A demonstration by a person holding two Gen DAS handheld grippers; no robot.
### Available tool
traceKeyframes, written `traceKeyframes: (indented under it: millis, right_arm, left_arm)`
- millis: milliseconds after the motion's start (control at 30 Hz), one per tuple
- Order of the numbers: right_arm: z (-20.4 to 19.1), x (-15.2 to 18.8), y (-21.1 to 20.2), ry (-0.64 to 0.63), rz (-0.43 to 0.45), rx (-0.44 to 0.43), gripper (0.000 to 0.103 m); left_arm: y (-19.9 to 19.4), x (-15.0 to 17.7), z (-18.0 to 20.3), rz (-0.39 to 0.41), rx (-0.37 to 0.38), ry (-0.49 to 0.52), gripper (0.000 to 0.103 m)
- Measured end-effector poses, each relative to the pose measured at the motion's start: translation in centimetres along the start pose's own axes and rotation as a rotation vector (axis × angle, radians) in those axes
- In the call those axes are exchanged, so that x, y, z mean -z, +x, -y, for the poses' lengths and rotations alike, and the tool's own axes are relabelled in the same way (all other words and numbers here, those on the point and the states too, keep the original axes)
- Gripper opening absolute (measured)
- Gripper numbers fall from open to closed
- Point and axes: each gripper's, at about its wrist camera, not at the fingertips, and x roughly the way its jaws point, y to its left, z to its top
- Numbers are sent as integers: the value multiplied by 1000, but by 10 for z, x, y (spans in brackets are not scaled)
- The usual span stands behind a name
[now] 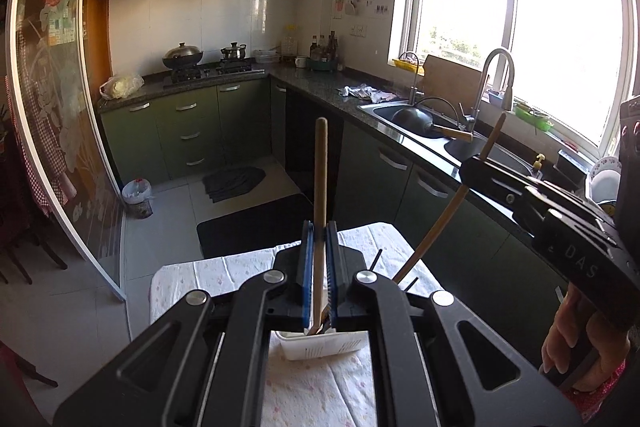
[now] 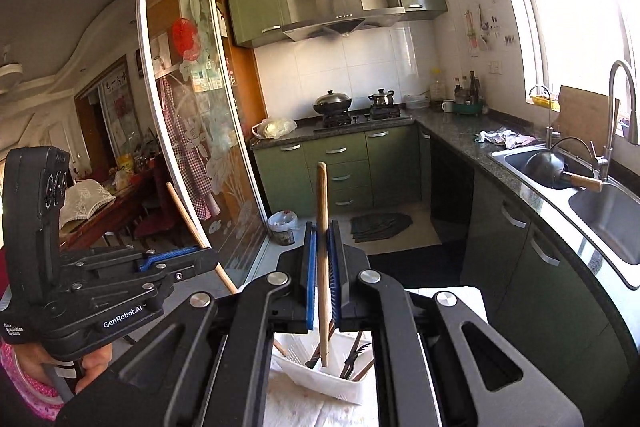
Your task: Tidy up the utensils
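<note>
My left gripper (image 1: 319, 233) is shut on a wooden utensil handle (image 1: 320, 187) that stands upright, its lower end in a white slotted utensil holder (image 1: 324, 345) on a cloth-covered table. My right gripper (image 2: 322, 233) is shut on a second wooden handle (image 2: 322, 247), its lower end over the same white holder (image 2: 320, 379), which also holds dark utensils (image 2: 354, 357). The right gripper shows in the left wrist view (image 1: 478, 163) holding its stick (image 1: 440, 219) at a slant. The left gripper shows in the right wrist view (image 2: 192, 255) with its stick (image 2: 192, 223).
A floral white cloth (image 1: 224, 275) covers the small table. A granite counter with a steel sink (image 1: 404, 115), a black pan and taps runs along the right. Green cabinets, a stove with pots (image 1: 182, 57) and a glass sliding door (image 1: 52, 107) stand beyond.
</note>
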Motion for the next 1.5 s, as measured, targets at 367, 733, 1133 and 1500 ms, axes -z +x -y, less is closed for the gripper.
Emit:
traceKeyframes:
  millis: [367,733,1133,1500]
  right_arm:
    - [23,59,69,30,-111,19,7]
    - [29,116,84,22,-170,26,32]
    - [21,200,-46,19,-78,30,80]
    - [13,303,-148,8,-64,103,98]
  left_arm:
    - [71,27,-14,-139,1,-5,6]
    - [92,70,-14,-220,11,13,39]
    - [20,160,-2,-46,-34,43,85]
    - [-89,269,-13,100,-86,-38,96]
